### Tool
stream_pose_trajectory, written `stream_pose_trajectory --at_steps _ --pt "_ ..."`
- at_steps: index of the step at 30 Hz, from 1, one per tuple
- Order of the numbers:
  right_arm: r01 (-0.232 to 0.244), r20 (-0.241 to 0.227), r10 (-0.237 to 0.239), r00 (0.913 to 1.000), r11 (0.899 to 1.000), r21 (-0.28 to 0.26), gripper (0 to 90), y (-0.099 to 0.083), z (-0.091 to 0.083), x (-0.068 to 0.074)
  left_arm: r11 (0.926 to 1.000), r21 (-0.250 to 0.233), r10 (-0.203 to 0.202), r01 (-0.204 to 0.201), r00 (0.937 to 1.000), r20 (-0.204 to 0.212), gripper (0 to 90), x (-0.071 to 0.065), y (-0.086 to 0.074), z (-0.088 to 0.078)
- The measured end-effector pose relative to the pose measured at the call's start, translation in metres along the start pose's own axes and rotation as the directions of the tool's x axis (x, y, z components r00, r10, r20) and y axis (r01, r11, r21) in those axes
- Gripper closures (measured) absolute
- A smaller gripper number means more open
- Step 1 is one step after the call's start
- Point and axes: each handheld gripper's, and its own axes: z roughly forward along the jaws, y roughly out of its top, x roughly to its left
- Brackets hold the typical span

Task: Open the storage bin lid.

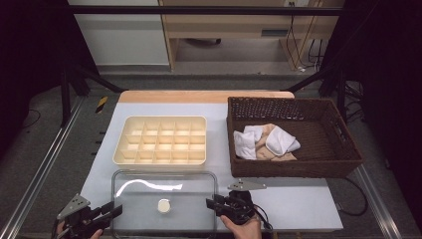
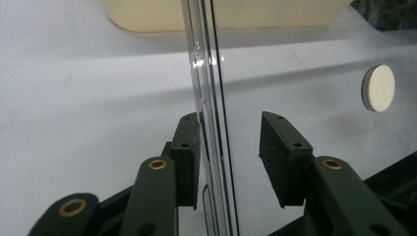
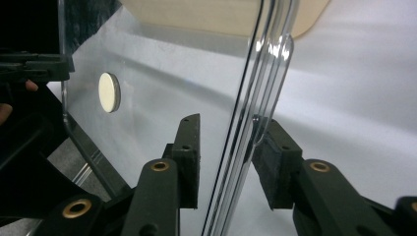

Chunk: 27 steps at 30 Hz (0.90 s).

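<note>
A clear plastic lid (image 1: 149, 191) with a round cream knob (image 1: 163, 205) lies flat on the white table near the front edge. My left gripper (image 1: 115, 211) sits at its left edge and my right gripper (image 1: 211, 204) at its right edge. In the left gripper view, the lid's rim (image 2: 206, 98) runs between the jaws of the left gripper (image 2: 230, 120), close against the left pad, with a wide gap to the right pad. In the right gripper view, the rim (image 3: 265, 64) passes between the jaws of the right gripper (image 3: 228, 123), near the right pad and clear of the left one. Both grippers stand open.
A cream tray (image 1: 164, 118) with several empty compartments lies just behind the lid. At the right stands a dark wicker basket (image 1: 298, 169) holding white and beige cloths (image 1: 266, 142). White table surface shows to the right of the right hand.
</note>
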Motion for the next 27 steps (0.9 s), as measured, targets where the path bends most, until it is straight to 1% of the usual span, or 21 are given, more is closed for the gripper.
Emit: stream_pose_trajectory --at_steps 1,3,6,13,21,23,27 --pt "-0.007 0.002 0.007 1.0000 1.000 0.004 63.6 0.000 0.001 0.000 1.0000 0.007 0.006 -0.006 1.0000 -0.006 59.2 -0.001 0.000 0.001" --pt "-0.003 0.010 0.003 0.9999 1.000 0.008 62.3 -0.001 0.002 0.000 0.9997 0.018 0.018 -0.018 0.9997 -0.014 57.8 -0.002 0.000 0.002" --pt "0.006 0.024 -0.007 0.9997 1.000 0.015 60.5 -0.002 0.005 0.000 0.9993 0.030 0.024 -0.023 0.9995 -0.021 56.6 -0.002 -0.001 0.003" --pt "0.024 0.039 -0.025 0.9989 0.999 0.033 56.0 -0.005 0.010 0.000 0.9972 0.068 0.033 -0.031 0.9990 -0.031 53.0 -0.005 -0.002 0.008" --pt "0.020 0.051 -0.022 0.9984 0.999 0.046 53.5 -0.004 0.015 -0.002 0.9951 0.091 0.043 -0.039 0.9982 -0.042 48.9 -0.007 -0.002 0.012" --pt "0.023 0.066 -0.026 0.9974 0.999 0.045 52.6 -0.003 0.016 -0.002 0.9945 0.096 0.048 -0.044 0.9977 -0.048 47.4 -0.008 -0.002 0.013" --pt "0.024 0.078 -0.027 0.9966 0.999 0.048 51.1 -0.002 0.019 -0.004 0.9933 0.106 0.050 -0.044 0.9973 -0.054 46.0 -0.008 -0.002 0.015"
